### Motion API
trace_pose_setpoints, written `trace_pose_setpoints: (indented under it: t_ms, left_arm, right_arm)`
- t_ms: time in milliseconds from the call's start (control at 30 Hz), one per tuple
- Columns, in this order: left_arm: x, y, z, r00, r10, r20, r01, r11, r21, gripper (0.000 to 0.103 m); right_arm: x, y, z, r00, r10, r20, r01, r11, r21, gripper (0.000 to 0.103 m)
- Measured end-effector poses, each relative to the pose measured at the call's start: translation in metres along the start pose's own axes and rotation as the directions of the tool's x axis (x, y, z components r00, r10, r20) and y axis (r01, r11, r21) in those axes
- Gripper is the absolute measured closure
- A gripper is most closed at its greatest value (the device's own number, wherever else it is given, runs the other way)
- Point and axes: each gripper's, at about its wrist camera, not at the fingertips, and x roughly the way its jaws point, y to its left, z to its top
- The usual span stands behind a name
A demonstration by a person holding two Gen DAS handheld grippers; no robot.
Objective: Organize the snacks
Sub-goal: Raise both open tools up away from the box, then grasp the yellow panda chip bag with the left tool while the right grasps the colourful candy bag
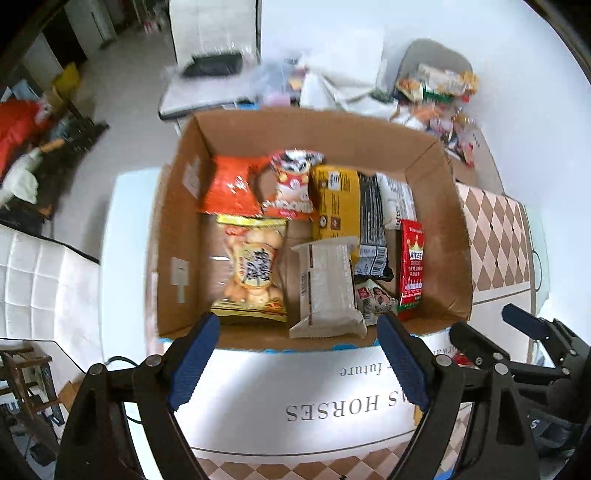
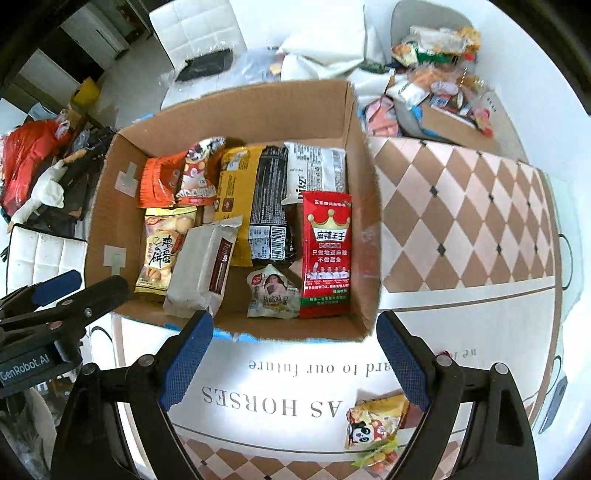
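Note:
An open cardboard box [image 1: 173, 221] [image 2: 364, 206] stands on the table and holds several snack packs. Among them are a red pack [image 2: 325, 254] [image 1: 410, 269], a beige pack [image 2: 201, 269] [image 1: 327, 291], a yellow biscuit bag [image 1: 251, 269] [image 2: 162, 251], an orange pack [image 1: 231, 188] and a small white pouch [image 2: 271, 291]. My left gripper [image 1: 297, 365] hovers above the box's near wall, open and holding nothing. My right gripper [image 2: 293, 363] hangs beside it, open and holding nothing. A panda-print snack [image 2: 373, 424] lies on the table below the right gripper.
A heap of loose snacks [image 2: 436, 85] [image 1: 439, 96] lies at the far right on the table with a checkered cloth [image 2: 461, 206]. White chairs [image 1: 37, 280] [image 2: 195, 29] stand to the left and behind. A black item [image 1: 214, 66] rests on a far surface.

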Motion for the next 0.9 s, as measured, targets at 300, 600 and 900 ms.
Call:
trace_pose_setpoints:
  t_ms: [300,600,900]
  left_arm:
    - [-0.051,-0.003,-0.038,0.984,0.059,0.167,-0.06,0.998,0.0,0.016]
    - [-0.088,-0.005,-0.076,0.964,0.081,0.255,-0.081,0.997,-0.013,0.016]
    - [-0.111,-0.018,-0.103,0.96,0.062,0.275,-0.054,0.998,-0.037,0.016]
  right_arm:
    - [-0.057,0.008,-0.037,0.992,-0.01,0.13,0.014,0.999,-0.029,0.011]
    - [-0.107,0.009,-0.072,0.976,0.011,0.219,0.0,0.999,-0.049,0.011]
    - [-0.136,-0.007,-0.103,0.967,0.112,0.229,-0.111,0.994,-0.015,0.01]
